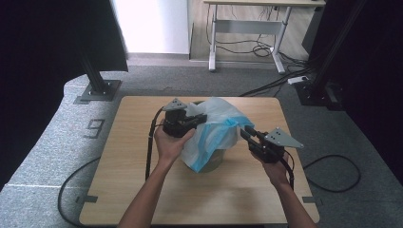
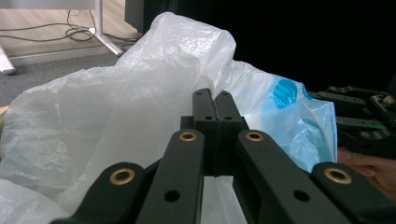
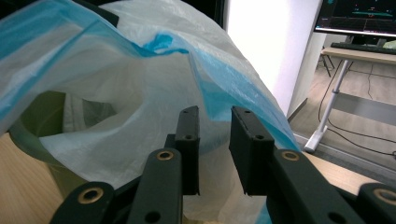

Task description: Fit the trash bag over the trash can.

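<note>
Your right gripper [image 3: 214,126] points at the white and blue plastic bag [image 3: 140,88], its two black jaws parted with a gap between them and nothing pressed between the pads. The bag drapes over the rim of a pale green bin [image 3: 35,135] standing on the wooden table [image 3: 18,186]. A white desk leg [image 3: 327,107] stands behind

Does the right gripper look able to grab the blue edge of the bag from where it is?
Probably yes: the right gripper stands open with the plastic bag just ahead, its blue edge unblocked.
</note>
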Motion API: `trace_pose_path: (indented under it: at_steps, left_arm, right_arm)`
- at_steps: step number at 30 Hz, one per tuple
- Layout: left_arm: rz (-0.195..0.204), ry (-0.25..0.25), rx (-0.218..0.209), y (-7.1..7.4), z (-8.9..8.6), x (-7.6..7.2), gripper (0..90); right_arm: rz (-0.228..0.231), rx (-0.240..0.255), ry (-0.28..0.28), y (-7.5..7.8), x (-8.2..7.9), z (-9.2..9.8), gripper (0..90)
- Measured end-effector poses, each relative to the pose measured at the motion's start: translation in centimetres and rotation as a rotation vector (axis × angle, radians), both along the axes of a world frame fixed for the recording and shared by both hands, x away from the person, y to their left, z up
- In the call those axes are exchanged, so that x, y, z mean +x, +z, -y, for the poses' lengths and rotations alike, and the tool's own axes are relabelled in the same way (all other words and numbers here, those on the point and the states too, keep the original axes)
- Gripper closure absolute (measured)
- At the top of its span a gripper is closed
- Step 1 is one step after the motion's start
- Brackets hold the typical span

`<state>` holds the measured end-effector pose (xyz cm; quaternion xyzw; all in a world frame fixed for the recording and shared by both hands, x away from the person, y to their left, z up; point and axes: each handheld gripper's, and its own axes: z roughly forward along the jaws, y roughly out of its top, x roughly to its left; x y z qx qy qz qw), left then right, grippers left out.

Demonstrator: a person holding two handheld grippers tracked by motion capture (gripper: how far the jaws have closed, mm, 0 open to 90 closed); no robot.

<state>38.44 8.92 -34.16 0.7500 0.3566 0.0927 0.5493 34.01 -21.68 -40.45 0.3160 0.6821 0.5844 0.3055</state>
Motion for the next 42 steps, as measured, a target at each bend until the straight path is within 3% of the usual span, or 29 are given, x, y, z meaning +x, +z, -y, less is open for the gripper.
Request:
trace_pose_path:
  at_steps: [6,14,22,30,37,42]
  left_arm:
    - [-0.003,-0.001,0.018,-0.5,0.7,0.0,89.9]
    - [0.007,0.008,0.044,-1.3,2.0,-0.2,89.8]
    - [0.010,0.005,0.039,-1.9,2.9,-0.4,89.8]
    - [0.020,-0.011,0.049,-2.1,3.6,-0.8,89.8]
    - [0.013,-0.009,0.034,-2.0,3.1,-0.6,89.8]
    - [0.008,-0.010,0.019,-2.2,3.1,-0.6,89.8]
  right_arm:
    - [-0.033,0.011,0.007,0.6,-1.0,-0.2,67.4]
    - [-0.060,0.046,0.079,1.2,-2.1,-1.0,61.8]
    - [-0.072,0.068,0.110,1.4,-2.6,-1.2,58.6]
    - [-0.060,0.058,0.068,2.2,-2.3,-1.2,54.0]
    - [-0.103,0.040,0.039,0.5,-1.5,-1.5,51.9]
    - [-0.110,0.032,0.032,0.0,-1.0,-1.8,58.5]
